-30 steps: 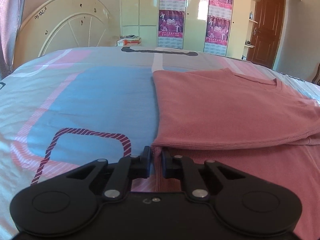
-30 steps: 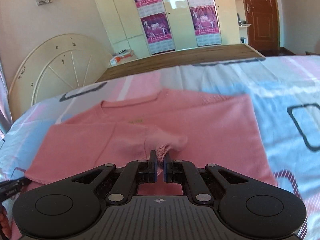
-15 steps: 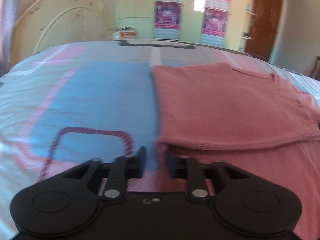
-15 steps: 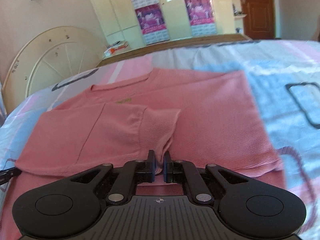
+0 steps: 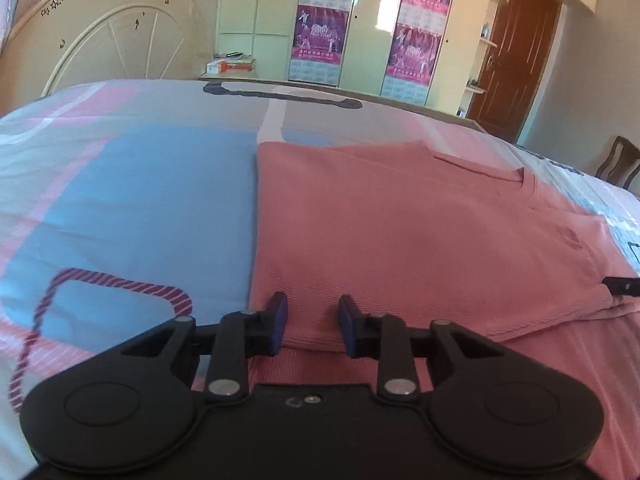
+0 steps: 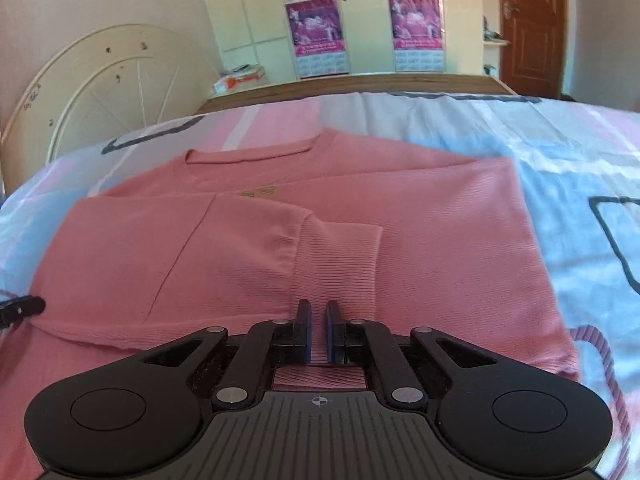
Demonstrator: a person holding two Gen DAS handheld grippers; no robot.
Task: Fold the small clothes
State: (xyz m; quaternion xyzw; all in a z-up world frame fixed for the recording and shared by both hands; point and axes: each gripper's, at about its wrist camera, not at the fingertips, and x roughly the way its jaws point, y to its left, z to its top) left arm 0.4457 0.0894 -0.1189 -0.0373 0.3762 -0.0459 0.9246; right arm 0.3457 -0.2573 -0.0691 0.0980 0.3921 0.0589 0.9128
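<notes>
Right wrist view shows the right hand-held gripper (image 6: pixel 318 330) pinched narrowly on the ribbed cuff (image 6: pixel 340 264) of the pink sweater (image 6: pixel 440 240), which lies flat on the bed (image 6: pixel 568 152), its sleeve folded across the body. Letting go carelessly could drag the soft knit askew. At the sweater's near-left folded edge, the left hand-held gripper (image 5: pixel 312 324) has just been opening; its jaws stand apart, clamping nothing.

No lettering here comes through clearly enough to read. The purple posters (image 5: pixel 320 20) on the wardrobe doors (image 5: pixel 362 24) carry print, but it's blurred. The small yellow mark on the pink sweater (image 6: pixel 260 193) can't be made out either.
</notes>
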